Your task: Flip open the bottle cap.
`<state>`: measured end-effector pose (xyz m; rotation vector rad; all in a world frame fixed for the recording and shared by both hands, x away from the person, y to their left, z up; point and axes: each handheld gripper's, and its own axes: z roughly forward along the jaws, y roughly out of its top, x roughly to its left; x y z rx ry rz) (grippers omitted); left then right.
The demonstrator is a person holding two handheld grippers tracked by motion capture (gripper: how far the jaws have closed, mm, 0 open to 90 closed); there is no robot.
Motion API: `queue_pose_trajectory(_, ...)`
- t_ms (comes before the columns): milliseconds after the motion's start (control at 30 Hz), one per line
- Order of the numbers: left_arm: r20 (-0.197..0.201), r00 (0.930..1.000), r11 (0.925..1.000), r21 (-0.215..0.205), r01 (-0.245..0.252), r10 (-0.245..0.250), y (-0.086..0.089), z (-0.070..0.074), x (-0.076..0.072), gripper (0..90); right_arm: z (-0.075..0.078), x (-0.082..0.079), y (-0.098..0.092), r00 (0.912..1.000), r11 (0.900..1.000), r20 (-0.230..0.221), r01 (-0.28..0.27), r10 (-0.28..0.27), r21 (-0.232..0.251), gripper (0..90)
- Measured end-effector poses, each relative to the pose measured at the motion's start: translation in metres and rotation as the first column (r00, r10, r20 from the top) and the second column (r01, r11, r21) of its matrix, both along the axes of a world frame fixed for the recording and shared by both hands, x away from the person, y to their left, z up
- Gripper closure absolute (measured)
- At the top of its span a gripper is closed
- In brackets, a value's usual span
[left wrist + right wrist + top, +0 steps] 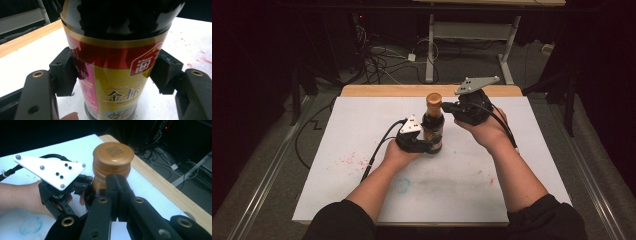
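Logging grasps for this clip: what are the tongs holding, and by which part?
The left tongs clamp the sauce bottle around its labelled lower body. The right tongs sit shut by its neck, under the cap, gripping nothing.

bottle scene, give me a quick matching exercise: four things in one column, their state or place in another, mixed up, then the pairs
Things:
1. left gripper
2. right gripper
3. bottle
4. cap

States or places:
a. amber, on top of the bottle's neck
b. stands upright on the white table
c. jaws clamp the labelled lower body
d. jaws shut, tips at the neck just under the cap

Pairs: 1-c, 2-d, 3-b, 4-a
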<state>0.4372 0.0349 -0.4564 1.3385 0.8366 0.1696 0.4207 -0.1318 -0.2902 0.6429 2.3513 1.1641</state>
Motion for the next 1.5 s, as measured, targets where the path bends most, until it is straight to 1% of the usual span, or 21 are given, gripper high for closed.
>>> queue_pose_trajectory(167, -0.001, 1.0, 1.0, -0.001, 0.0, 0.0, -0.0001, 0.0001, -0.0001, 29.8, 0.0019, 0.0006, 0.0012, 1.0, 1.0, 0.002, -0.001, 0.001, -0.026, 90.0)
queue_pose_trajectory(267, 0.002, 1.0, 1.0, 0.003, 0.0, 0.0, -0.0003, 0.0, -0.0004, 29.8, 0.0044, 0.0003, 0.0015, 1.0, 1.0, 0.002, -0.004, 0.005, -0.02, 90.0)
queue_pose_trajectory(367, -0.001, 1.0, 1.0, 0.0, -0.001, 0.001, -0.0001, 0.0001, -0.0001, 29.8, 0.0055, 0.0, 0.0034, 1.0, 0.999, 0.004, 0.001, 0.0, -0.033, 90.0)
queue_pose_trajectory(467, -0.003, 1.0, 1.0, -0.003, -0.002, 0.002, 0.0001, 0.0001, 0.0001, 29.8, 0.005, 0.001, 0.0037, 1.0, 1.0, 0.003, 0.002, -0.002, -0.024, 90.0)
queue_pose_trajectory(533, -0.001, 1.0, 1.0, -0.002, -0.003, 0.003, 0.0, 0.0, 0.0, 29.8, 0.0049, 0.001, 0.0034, 1.0, 1.0, 0.005, 0.001, -0.001, -0.009, 90.0)
queue_pose_trajectory(800, -0.001, 1.0, 1.0, -0.001, -0.002, 0.002, 0.0002, -0.0001, -0.0001, 29.8, 0.0035, 0.0, 0.0033, 0.9998, 1.0, 0.019, 0.004, -0.004, 0.01, 90.0)
queue_pose_trajectory(1267, -0.002, 1.0, 1.0, -0.002, -0.001, 0.001, 0.0008, -0.0003, -0.0001, 29.8, 0.0006, -0.0011, 0.0044, 0.9974, 0.998, 0.068, 0.021, -0.025, 0.051, 90.0)
queue_pose_trajectory(1333, -0.001, 1.0, 1.0, -0.002, -0.001, 0.001, 0.0009, -0.0003, 0.0, 29.8, 0.0004, -0.0008, 0.0041, 0.9972, 0.998, 0.068, 0.027, -0.031, 0.06, 90.0)
queue_pose_trajectory(1500, -0.004, 1.0, 1.0, -0.003, 0.0, 0.0, 0.0013, -0.0003, 0.0003, 29.8, 0.0003, -0.0005, 0.0048, 0.9965, 0.998, 0.076, 0.031, -0.036, 0.063, 90.0)
